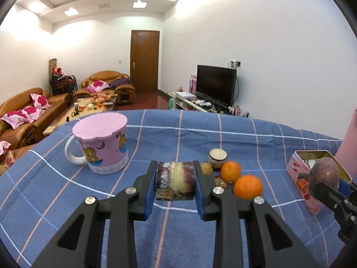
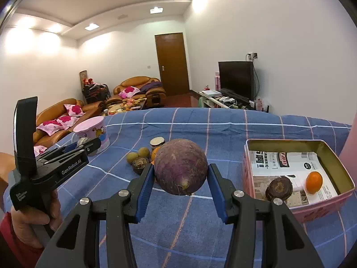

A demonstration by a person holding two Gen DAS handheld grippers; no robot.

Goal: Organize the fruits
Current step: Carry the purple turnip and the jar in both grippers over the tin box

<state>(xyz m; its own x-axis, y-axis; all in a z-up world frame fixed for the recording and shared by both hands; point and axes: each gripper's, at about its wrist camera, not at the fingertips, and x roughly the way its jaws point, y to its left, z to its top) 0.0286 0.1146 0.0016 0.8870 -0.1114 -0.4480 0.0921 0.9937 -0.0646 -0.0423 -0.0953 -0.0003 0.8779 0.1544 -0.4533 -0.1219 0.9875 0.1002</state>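
Right wrist view: our right gripper (image 2: 181, 179) clamps a purple passion fruit (image 2: 180, 166) near the pink tin (image 2: 321, 210); our left gripper (image 1: 175, 179) grips a printed can (image 1: 175, 181).

Pink mug (image 1: 101, 146) on checked cloth (image 1: 223, 138); perhaps a small jar (image 1: 217, 159).

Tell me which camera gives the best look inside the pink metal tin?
The right wrist view: it looks down into the pink metal tin, showing printed paper, an orange and a dark fruit. The left wrist view shows only its side and rim.
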